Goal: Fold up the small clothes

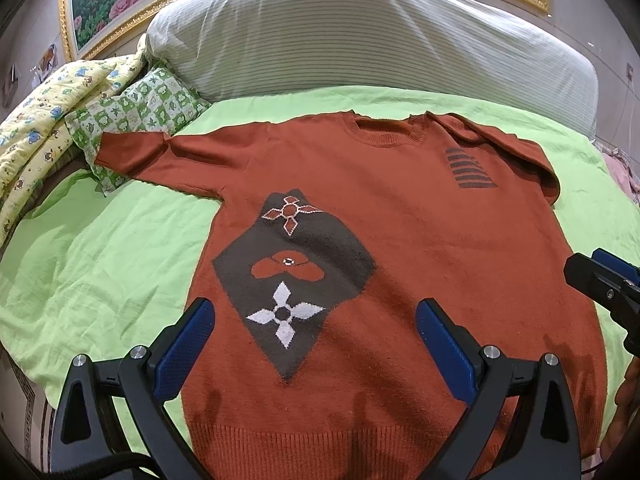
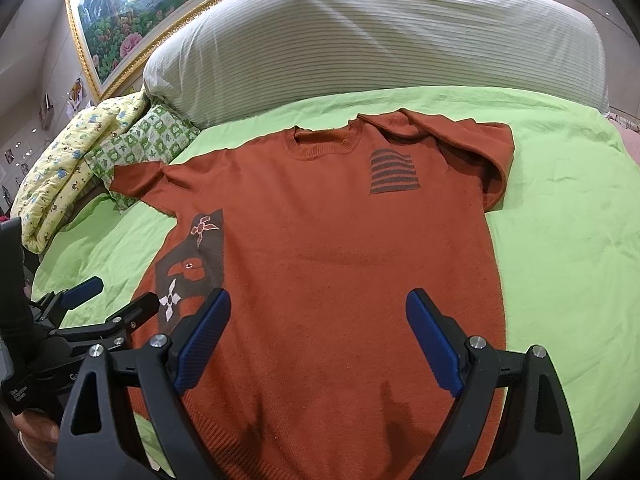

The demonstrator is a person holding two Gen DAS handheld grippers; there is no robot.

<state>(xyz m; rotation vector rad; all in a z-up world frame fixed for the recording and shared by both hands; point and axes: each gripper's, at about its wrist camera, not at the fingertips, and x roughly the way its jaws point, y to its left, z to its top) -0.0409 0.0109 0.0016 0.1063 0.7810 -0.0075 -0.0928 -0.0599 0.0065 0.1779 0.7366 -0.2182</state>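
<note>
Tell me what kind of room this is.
Most likely a bedroom: an orange sweater lies spread on a bed with a green sheet, a big striped pillow at its head, under a gold-framed painting.

Bed with light green sheet (image 1: 120,240). Rust-orange sweater (image 1: 420,240) lies flat on it, front up, 1 sleeve reaching onto green checked pillow (image 1: 152,108). Large striped grey pillow (image 1: 360,32) at head; yellow printed quilt (image 1: 52,112) at left edge.

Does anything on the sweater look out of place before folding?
Yes. The sweater lies flat, but its right sleeve is folded back over the shoulder, while the left sleeve stretches out onto the green checked pillow.
</note>
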